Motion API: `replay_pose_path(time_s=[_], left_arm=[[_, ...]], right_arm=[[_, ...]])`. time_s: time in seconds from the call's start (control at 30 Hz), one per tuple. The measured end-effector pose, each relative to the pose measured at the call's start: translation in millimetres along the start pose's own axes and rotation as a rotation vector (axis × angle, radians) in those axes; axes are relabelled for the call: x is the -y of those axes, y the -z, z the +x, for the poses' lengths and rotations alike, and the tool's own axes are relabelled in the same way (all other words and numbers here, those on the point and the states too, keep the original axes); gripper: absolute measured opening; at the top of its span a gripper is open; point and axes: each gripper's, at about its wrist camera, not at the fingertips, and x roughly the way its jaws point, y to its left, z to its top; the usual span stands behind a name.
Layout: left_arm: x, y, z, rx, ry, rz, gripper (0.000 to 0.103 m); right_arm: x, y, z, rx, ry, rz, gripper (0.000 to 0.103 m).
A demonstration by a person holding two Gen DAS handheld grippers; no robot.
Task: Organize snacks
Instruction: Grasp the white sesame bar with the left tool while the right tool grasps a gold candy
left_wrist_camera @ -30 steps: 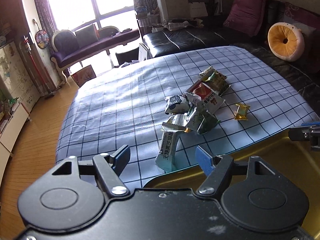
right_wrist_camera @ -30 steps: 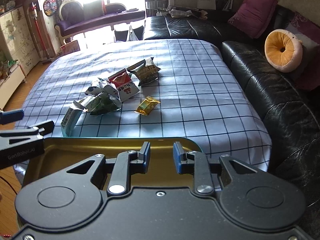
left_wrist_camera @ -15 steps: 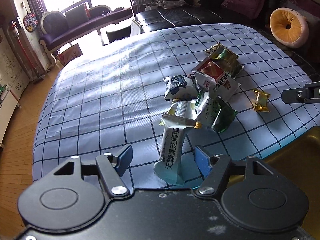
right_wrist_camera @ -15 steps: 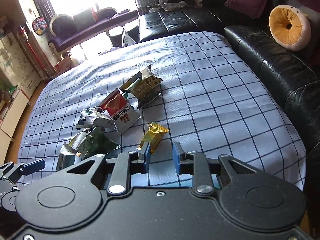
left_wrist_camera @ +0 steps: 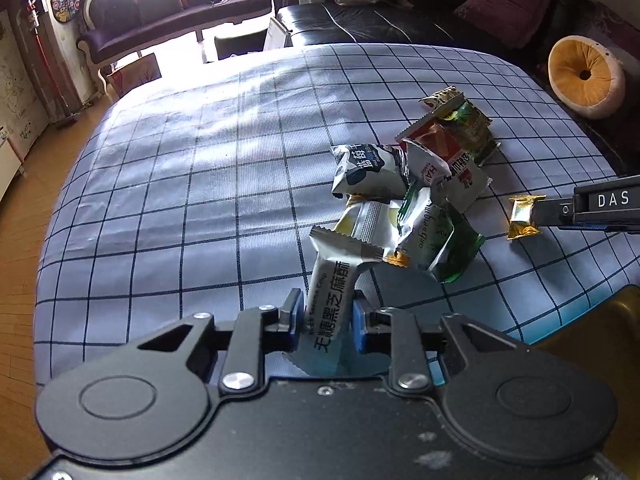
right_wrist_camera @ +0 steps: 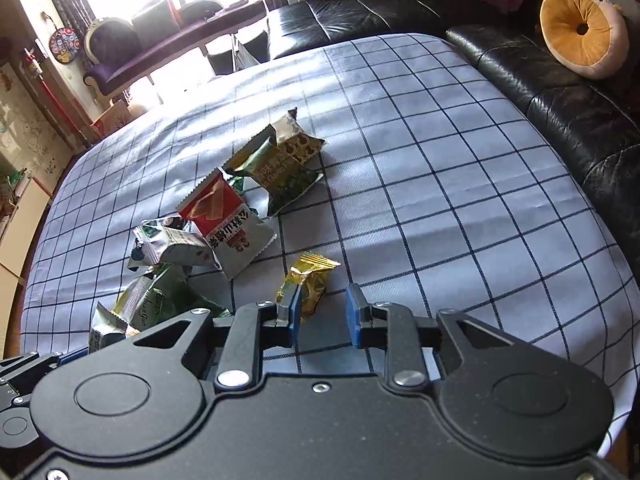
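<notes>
A pile of snack packets lies on the blue checked tablecloth (left_wrist_camera: 180,184). My left gripper (left_wrist_camera: 326,322) is shut on the near end of a long silver snack bar packet (left_wrist_camera: 336,292) with black Chinese print. Behind it lie a green packet (left_wrist_camera: 436,240), a white and dark blue packet (left_wrist_camera: 368,170) and a red and white packet (left_wrist_camera: 444,156). My right gripper (right_wrist_camera: 322,314) is open, its left finger touching a small gold candy packet (right_wrist_camera: 310,282) that lies partly between the jaws. The gold packet also shows in the left wrist view (left_wrist_camera: 522,216).
A gold tray rim (left_wrist_camera: 600,328) shows at the lower right of the left wrist view. A black leather sofa (right_wrist_camera: 560,92) with a round orange cushion (right_wrist_camera: 580,28) runs along the table's right side. A green and yellow packet (right_wrist_camera: 280,164) lies behind the pile.
My left gripper has moved forward and shut on the silver bar packet. My right gripper has moved forward off the gold tray to the gold candy packet.
</notes>
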Motion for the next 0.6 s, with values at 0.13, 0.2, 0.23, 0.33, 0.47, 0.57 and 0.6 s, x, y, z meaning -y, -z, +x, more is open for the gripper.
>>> replay_pose_path(time_s=[0.13, 0.2, 0.23, 0.33, 0.47, 0.57, 0.6], left_arm=[[-6.5, 0.5, -0.2, 0.000, -0.035, -0.033, 0.025], [-13.0, -0.3, 2.3, -0.007, -0.028, -0.056, 0.025], [-15.2, -1.1, 2.7, -0.010, -0.020, -0.065, 0.025], [-18.7, -4.0, 4.6, -0.017, -0.014, -0.088, 0.025], [-21.3, -4.9, 6.9, -0.015, -0.020, -0.101, 0.027], [-21.5, -3.9, 6.9, -0.012, -0.020, -0.101, 0.029], [-21.2, -2.8, 6.4, -0.009, -0.027, -0.101, 0.032]], right_arm=[[-7.0, -2.4, 3.5, 0.000, -0.006, -0.022, 0.036], [-11.2, -2.5, 6.3, 0.008, -0.001, -0.034, 0.036], [-13.6, -2.7, 6.4, 0.019, 0.002, -0.042, 0.036], [-20.5, -4.6, 8.1, 0.022, 0.003, -0.064, 0.036], [-29.6, -3.1, 12.2, 0.006, -0.009, -0.101, 0.036], [-35.6, -1.4, 15.4, 0.007, -0.007, -0.132, 0.036], [-36.8, -1.6, 16.8, 0.003, -0.005, -0.134, 0.036]])
